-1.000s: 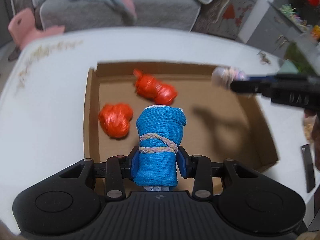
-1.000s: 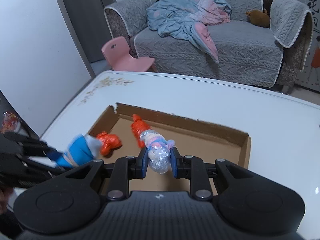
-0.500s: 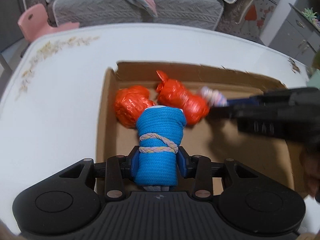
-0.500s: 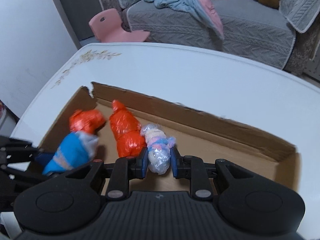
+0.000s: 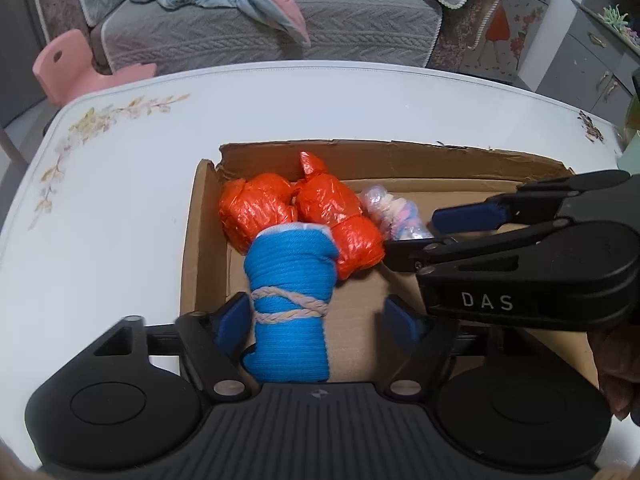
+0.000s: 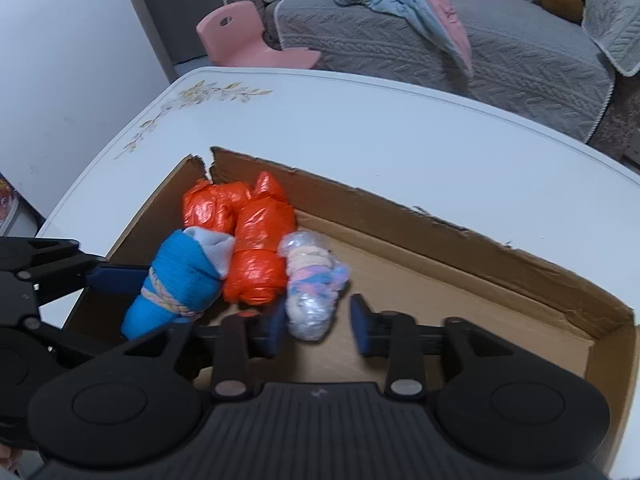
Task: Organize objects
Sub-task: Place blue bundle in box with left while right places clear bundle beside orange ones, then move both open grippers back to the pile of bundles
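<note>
both grippers have come down into the open brown cardboard box (image 5: 400,160) since the earlier frames, and both sets of jaws have just been opening around what they carried.

the blue knitted cloth roll tied with a pastel braided cord (image 5: 290,300) stands in the lower middle of the left wrist view, between the spread jaws of the left gripper (image 5: 316,320). its left side lies against the left blue pad, while the right pad stands clear of it, so nothing pinches it. its top leans against the two crinkled orange plastic-wrapped bundles (image 5: 296,220), which sit side by side, touching, in the box's far left corner.

in the right wrist view the small clear-plastic bundle of pink, blue and cream stuff (image 6: 312,292) lies at frame centre, just right of the orange bundles and touching the nearer one. the right gripper (image 6: 316,328) has its jaws parted; the left pad is at the bundle's side, the right pad apart from it, with no pinch.

the box rests on a white table with a floral print at its corner (image 6: 360,120). beyond it, in the upper part of both views, are a small pink plastic chair (image 6: 248,36) and a grey quilted sofa with a light blue and pink blanket (image 5: 240,20).
</note>
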A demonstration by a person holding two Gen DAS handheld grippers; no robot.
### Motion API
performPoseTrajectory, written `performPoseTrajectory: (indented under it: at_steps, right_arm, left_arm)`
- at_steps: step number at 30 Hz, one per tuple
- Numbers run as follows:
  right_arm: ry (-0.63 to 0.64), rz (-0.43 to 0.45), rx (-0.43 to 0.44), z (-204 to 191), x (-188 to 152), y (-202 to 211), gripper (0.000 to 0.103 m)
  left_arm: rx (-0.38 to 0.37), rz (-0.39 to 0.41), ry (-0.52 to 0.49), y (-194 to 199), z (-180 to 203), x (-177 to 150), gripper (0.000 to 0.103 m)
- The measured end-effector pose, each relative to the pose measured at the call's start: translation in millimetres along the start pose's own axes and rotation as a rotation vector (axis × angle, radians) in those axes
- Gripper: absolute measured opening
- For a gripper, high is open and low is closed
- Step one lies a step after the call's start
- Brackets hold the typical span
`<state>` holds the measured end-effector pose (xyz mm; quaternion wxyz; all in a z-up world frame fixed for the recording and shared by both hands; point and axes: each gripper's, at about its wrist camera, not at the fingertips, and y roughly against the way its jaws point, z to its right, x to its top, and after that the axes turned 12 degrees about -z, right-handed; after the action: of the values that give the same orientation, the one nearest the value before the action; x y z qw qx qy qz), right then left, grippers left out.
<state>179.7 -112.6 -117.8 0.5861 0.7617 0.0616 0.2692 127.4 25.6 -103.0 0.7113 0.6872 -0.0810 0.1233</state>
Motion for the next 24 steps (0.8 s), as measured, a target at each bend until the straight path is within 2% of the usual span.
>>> performPoseTrajectory:
  at_steps: [2, 12, 24]
  right_arm:
    - [-0.003, 0.007, -0.002, 0.9, 1.0, 2.5, 0.049]
    - [0.009, 0.031, -0.008, -3.7, -3.4, 29.7, 0.062]
    - [-0.02, 0.074, -0.005, -12.0, -29.3, 74.4, 0.063]
  left_arm:
    - [-0.001, -0.006, 0.002, 4.2, 0.7, -0.4, 0.088]
    - [-0.004, -0.001, -0.013, 32.0, 2.6, -6.8, 0.099]
    - [0.018, 0.032, -0.053, 88.7, 7.6, -33.0, 0.103]
